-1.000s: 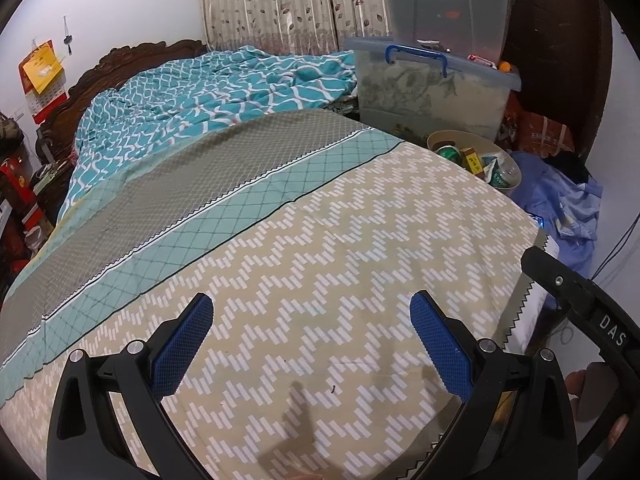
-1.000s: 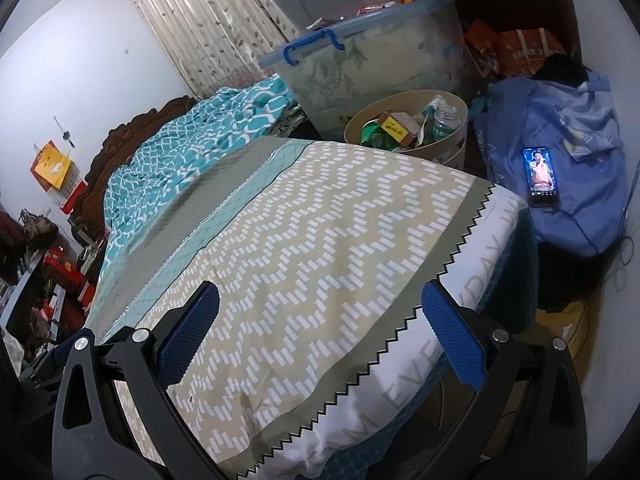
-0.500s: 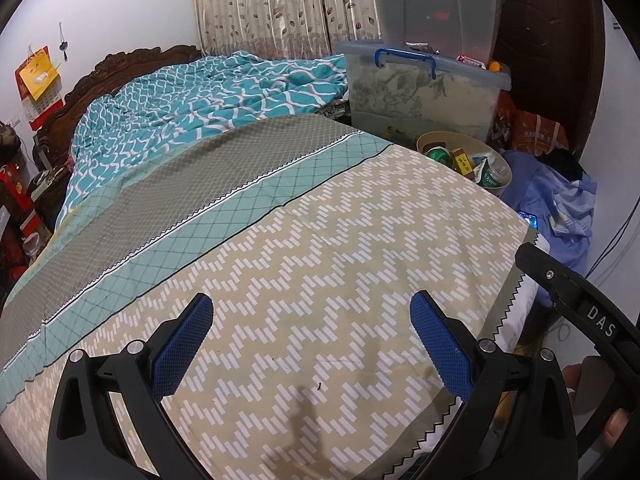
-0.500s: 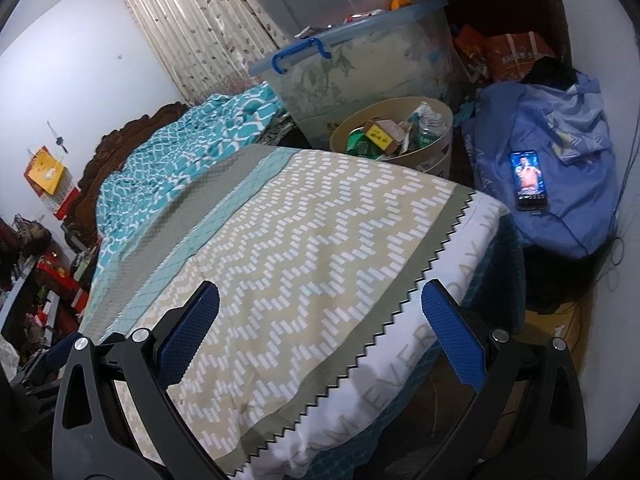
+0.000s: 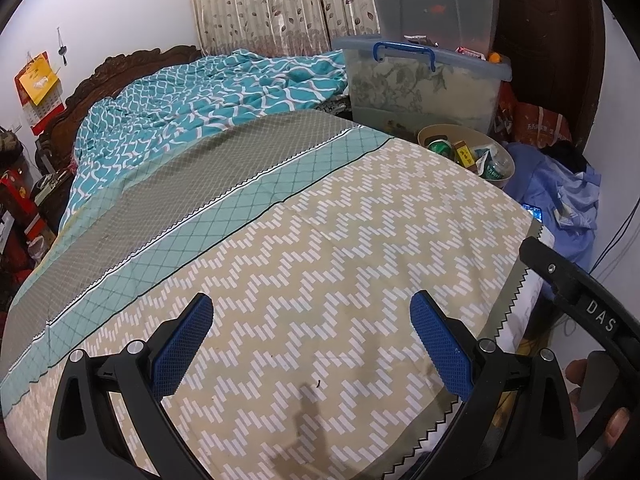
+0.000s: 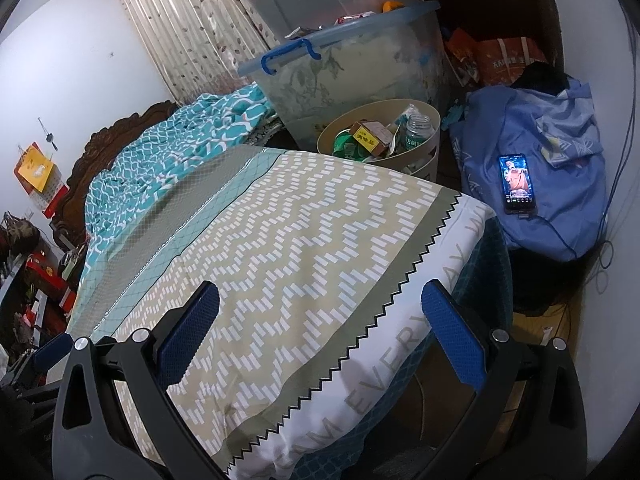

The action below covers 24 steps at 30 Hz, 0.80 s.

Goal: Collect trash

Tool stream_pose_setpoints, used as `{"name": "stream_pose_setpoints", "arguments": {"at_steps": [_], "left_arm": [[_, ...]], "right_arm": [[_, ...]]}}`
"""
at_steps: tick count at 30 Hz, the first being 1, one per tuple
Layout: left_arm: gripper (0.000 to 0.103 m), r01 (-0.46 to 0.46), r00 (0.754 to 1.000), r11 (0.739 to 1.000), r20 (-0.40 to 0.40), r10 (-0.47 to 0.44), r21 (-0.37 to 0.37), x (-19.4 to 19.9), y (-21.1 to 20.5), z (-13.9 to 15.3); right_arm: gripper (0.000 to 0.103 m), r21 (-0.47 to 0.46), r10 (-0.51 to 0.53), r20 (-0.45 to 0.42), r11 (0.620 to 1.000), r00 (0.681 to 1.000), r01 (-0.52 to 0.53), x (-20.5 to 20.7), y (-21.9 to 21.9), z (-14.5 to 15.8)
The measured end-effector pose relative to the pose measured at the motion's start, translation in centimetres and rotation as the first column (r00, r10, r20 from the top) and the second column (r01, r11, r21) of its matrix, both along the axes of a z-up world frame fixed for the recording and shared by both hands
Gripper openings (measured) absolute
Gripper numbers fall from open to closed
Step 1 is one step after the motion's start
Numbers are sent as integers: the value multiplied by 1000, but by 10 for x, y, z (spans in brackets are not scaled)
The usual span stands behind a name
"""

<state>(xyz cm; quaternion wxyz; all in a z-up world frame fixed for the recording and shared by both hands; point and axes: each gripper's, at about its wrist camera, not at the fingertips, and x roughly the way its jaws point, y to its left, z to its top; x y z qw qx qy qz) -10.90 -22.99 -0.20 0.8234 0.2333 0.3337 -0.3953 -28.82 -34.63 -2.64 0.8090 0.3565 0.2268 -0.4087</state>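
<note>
A round beige waste bin (image 6: 430, 114) stands past the far corner of the bed and holds trash: a green can (image 6: 346, 145), a yellow-labelled box (image 6: 370, 138) and a clear jar (image 6: 418, 128). The bin also shows in the left wrist view (image 5: 440, 130). My left gripper (image 5: 312, 320) is open and empty over the zigzag bedspread (image 5: 320, 260). My right gripper (image 6: 320, 312) is open and empty over the bed's foot corner (image 6: 360, 280), far short of the bin.
Clear storage tubs with a blue handle (image 6: 352, 60) are stacked behind the bin. A blue cloth bundle (image 6: 560, 160) with a lit phone (image 6: 518, 184) lies to the right. A teal quilt (image 5: 200, 104) and a carved headboard (image 5: 120, 76) are at the far end.
Both grippers have pulled back and up a little from the bin, so more of the bed's foot edge shows. Both stay open and empty.
</note>
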Motion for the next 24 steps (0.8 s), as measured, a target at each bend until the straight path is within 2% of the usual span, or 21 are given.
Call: {"name": "stream_pose_setpoints", "arguments": {"at_steps": [24], "left_arm": [[95, -23, 1000, 1000, 2, 23, 1, 10, 3, -1]], "right_arm": [[100, -38, 0, -11, 999, 1000, 0, 3, 9, 10]]}}
